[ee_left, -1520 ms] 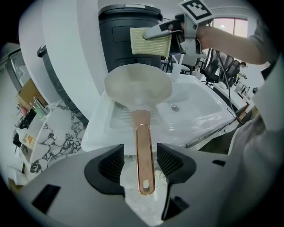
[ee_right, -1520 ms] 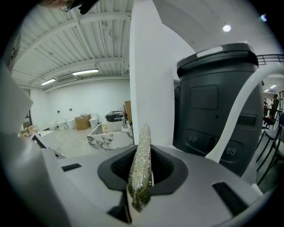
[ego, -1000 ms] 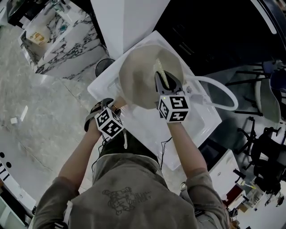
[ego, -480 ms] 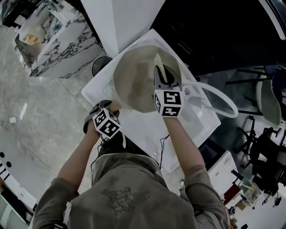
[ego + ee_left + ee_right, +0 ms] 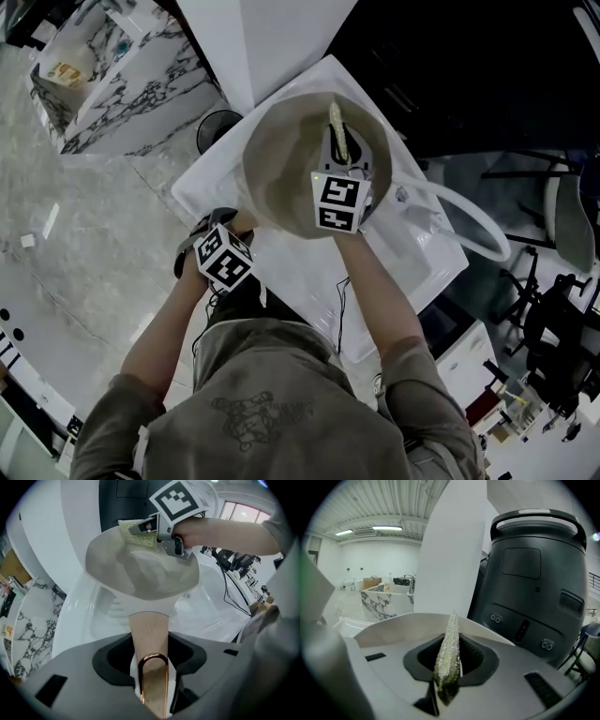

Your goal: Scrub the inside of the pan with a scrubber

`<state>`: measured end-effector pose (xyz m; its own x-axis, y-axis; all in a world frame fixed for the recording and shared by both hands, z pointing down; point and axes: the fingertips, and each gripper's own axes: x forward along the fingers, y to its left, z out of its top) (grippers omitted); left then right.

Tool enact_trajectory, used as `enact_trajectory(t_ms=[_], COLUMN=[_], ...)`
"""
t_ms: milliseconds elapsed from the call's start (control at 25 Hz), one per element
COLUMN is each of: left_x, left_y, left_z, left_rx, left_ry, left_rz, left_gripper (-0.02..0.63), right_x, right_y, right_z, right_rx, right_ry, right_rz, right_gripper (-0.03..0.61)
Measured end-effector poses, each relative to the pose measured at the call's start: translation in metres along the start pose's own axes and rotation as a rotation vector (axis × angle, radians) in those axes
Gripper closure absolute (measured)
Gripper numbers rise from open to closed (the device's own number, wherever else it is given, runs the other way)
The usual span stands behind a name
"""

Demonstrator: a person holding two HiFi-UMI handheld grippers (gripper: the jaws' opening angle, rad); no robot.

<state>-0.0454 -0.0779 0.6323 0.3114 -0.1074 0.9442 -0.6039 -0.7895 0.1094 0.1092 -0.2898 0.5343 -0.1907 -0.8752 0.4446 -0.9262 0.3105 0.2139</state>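
Note:
A beige pan (image 5: 281,164) is held tilted over a white sink (image 5: 403,272). My left gripper (image 5: 236,230) is shut on its tan handle (image 5: 149,634), which ends in a copper loop. A yellow-green scrubber (image 5: 337,131) stands on edge against the pan's inside near the far rim, and my right gripper (image 5: 339,157) is shut on it. From the left gripper view the pan (image 5: 140,573) faces me, with the scrubber (image 5: 138,532) and right gripper (image 5: 157,529) at its upper edge. In the right gripper view the scrubber (image 5: 447,658) sticks up between the jaws, in front of the pan's rim (image 5: 393,625).
A white looped faucet hose (image 5: 473,211) arcs at the sink's right. A big dark machine (image 5: 534,583) and a white pillar (image 5: 262,37) stand behind the sink. A marble counter (image 5: 122,84) is at the far left. Chairs and clutter lie at the right.
My right gripper has slid the scrubber left and toward the pan's middle. The pan and left gripper have hardly moved.

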Motion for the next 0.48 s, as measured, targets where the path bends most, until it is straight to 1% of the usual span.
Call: enact_trajectory(t_ms=[80,240,360,480], left_x=[0.000,0.000,0.000,0.000], left_y=[0.000,-0.001,0.000,0.000], left_z=[0.000,0.000,0.000,0.000], left_rx=[0.001,0.005,0.004,0.000], left_ry=[-0.002,-0.007,-0.014,-0.013], left_rz=[-0.002,-0.007,-0.011,-0.016], left_gripper=[0.403,0.403,0.403,0.403], right_x=[0.005,0.016,0.019,0.014], right_y=[0.016,0.052,0.082,0.112], right_z=[-0.004,-0.018,-0.023,-0.029], right_rx=[-0.020,-0.023,-0.036,-0.056], right_ry=[0.016,0.075,0.109,0.156], right_rz=[0.044,0.176,0.292,0.429], right_gripper=[0.505,0.505,0.505,0.505])
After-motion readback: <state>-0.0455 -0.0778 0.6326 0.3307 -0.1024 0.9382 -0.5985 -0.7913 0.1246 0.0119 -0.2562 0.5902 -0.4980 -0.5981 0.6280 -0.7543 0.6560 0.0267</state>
